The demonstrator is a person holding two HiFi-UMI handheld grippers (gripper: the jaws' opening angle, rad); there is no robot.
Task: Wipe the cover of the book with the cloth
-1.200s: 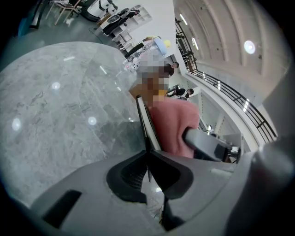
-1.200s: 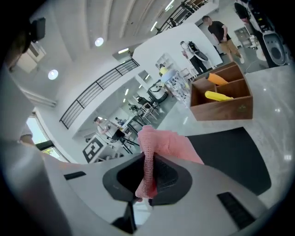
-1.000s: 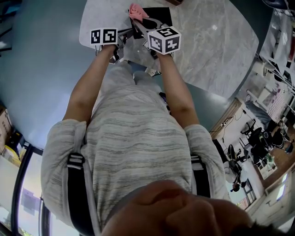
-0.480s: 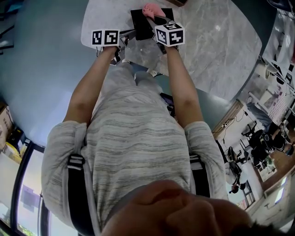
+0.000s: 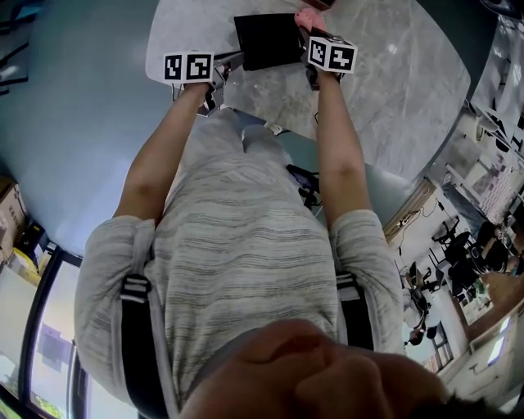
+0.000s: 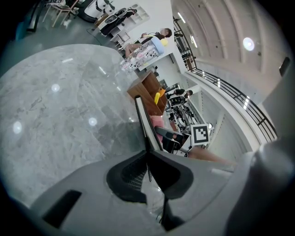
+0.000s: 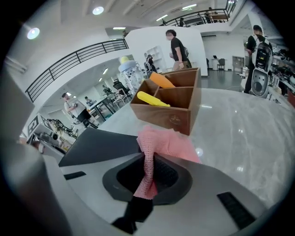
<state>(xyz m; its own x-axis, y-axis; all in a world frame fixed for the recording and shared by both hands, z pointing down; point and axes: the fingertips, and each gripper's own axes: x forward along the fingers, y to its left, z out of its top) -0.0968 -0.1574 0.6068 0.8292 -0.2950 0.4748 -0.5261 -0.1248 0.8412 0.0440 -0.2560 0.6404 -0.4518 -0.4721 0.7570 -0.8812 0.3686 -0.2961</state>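
A black book (image 5: 266, 39) lies on the marble table (image 5: 393, 90). My left gripper (image 5: 232, 60) is shut on the book's left edge; in the left gripper view the book (image 6: 144, 120) runs edge-on out of the closed jaws of that gripper (image 6: 148, 154). My right gripper (image 5: 311, 31) is shut on a pink cloth (image 5: 306, 18), which is at the book's far right corner. In the right gripper view the cloth (image 7: 161, 144) bunches out of the jaws of that gripper (image 7: 148, 168), with the book's cover (image 7: 99, 145) just to its left. I cannot tell whether the cloth touches the cover.
A wooden box (image 7: 168, 103) with a yellow and an orange item stands right behind the cloth. The table's near edge (image 5: 246, 110) runs in front of the person's body. People and desks fill the room beyond.
My right gripper has carried the pink cloth to the right and away across the book, from its left part to its far right corner. The left gripper and book have stayed still.
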